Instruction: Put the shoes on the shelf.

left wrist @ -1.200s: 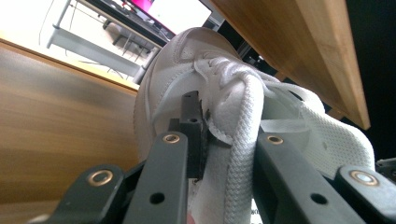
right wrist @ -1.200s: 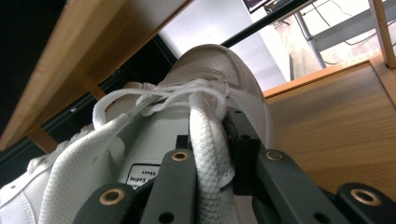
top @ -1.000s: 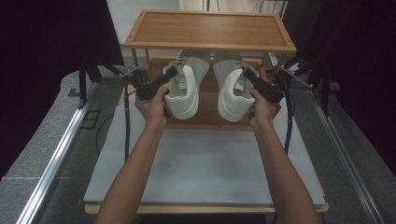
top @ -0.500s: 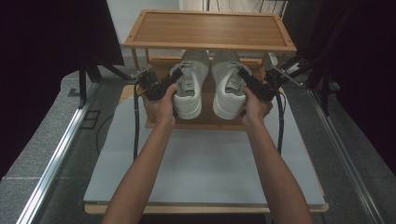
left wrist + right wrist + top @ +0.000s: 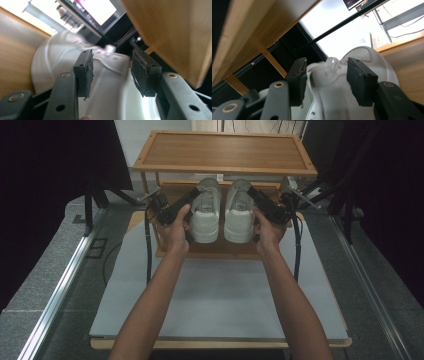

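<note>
Two white sneakers stand side by side, heels toward me, on the lower shelf [image 5: 220,249] of a wooden rack. My left gripper [image 5: 196,196] reaches the left sneaker [image 5: 206,215] from its left. In the left gripper view the gripper [image 5: 112,72] has just been opening; the sneaker [image 5: 110,97] lies between the spread pads [image 5: 86,71], which do not press it. My right gripper [image 5: 251,194] reaches the right sneaker [image 5: 239,215] from its right. In the right gripper view that gripper [image 5: 328,80] has also just been opening, with the sneaker's collar [image 5: 329,82] loose between its pads.
The rack's top shelf [image 5: 225,151] hangs close over both grippers and the sneakers. The rack stands at the far end of a grey table top [image 5: 220,300]. Cables [image 5: 148,250] trail from the grippers down both sides. Dark stands and a metal rail [image 5: 60,290] flank the table.
The two sneakers have come closer together on the lower shelf, and both hands have shifted inward with them.
</note>
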The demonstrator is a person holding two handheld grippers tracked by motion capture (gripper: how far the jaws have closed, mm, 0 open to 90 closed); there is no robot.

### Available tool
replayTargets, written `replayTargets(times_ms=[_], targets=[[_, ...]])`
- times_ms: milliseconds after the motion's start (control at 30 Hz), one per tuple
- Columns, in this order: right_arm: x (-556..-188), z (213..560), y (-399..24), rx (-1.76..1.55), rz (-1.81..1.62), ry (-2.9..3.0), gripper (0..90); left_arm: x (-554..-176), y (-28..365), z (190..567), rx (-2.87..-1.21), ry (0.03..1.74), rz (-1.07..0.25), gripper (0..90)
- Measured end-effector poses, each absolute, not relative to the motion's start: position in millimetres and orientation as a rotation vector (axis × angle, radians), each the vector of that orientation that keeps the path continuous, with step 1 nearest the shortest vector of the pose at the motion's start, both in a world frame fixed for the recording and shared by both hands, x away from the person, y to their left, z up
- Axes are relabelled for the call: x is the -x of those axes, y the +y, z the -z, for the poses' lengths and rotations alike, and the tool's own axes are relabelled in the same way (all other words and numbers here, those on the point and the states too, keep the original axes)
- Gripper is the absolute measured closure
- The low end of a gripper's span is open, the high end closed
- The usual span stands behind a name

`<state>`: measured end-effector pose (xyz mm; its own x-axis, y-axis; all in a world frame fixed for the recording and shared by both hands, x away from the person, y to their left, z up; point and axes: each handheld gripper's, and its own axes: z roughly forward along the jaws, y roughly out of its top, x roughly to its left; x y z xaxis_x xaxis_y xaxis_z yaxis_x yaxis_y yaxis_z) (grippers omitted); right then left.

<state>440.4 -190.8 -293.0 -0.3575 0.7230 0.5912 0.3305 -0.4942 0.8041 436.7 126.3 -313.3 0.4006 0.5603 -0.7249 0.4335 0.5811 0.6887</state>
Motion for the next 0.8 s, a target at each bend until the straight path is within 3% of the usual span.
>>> replayTargets(times_ms=[267,367,500,633,800], targets=[[-415,288,-204,-1.502,-1.843,1.462,54.4,-410,135,303,-1.151,1.128,-0.157,54.5],[-400,283,-209,-1.439,-1.788,1.497,61.3,-393,141,298,-1.226,1.08,-0.207,61.3],[-376,281,-216,-1.339,-1.754,1.592,74.4,-365,148,295,-1.324,0.988,-0.25,78.4],[-353,288,-215,-1.233,-1.708,1.692,85.1,-341,149,297,-1.429,0.926,-0.302,84.9],[-337,301,-202,-1.144,-1.673,1.836,88.6,-328,139,312,-1.556,0.891,-0.346,88.2]])
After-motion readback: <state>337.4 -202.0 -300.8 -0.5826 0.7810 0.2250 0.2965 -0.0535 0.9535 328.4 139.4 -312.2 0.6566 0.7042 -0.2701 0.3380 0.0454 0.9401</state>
